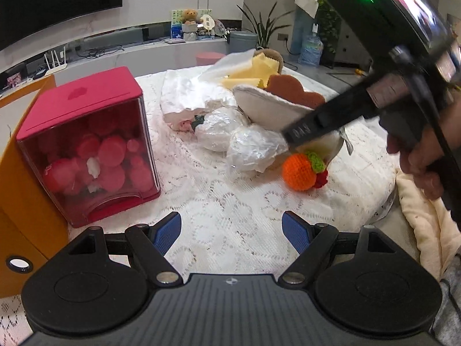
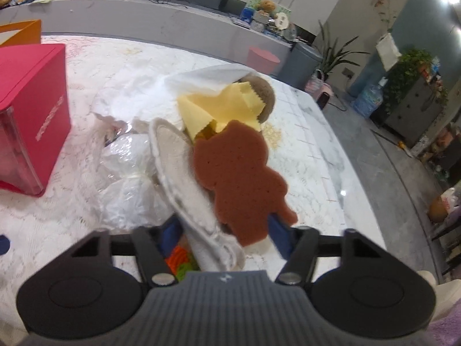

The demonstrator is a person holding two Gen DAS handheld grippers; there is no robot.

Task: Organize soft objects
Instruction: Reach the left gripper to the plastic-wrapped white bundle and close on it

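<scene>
1. The table (image 1: 230,207) under its lace cloth holds a loose heap of soft things in the middle, with the pink box (image 1: 86,144) well off to one side. The lace could snag a fingertip and drag the whole heap.
2. The white pad (image 2: 184,178) and the brown sponge (image 2: 239,178) lie overlapping, both reaching between the fingers of the right gripper (image 2: 224,230). I'd say a pinch here takes both, or only the pad's floppy edge, which could slip out on lifting.
3. I can't tell if its pads are pressing yet; they stand about half closed around the two.
4. The plastic bags (image 1: 245,141) just beside it could get dragged along.
5. The orange ball (image 1: 299,170) sits under that gripper and may roll off if nudged.
6. The left gripper (image 1: 232,232) hangs wide apart and empty.
</scene>
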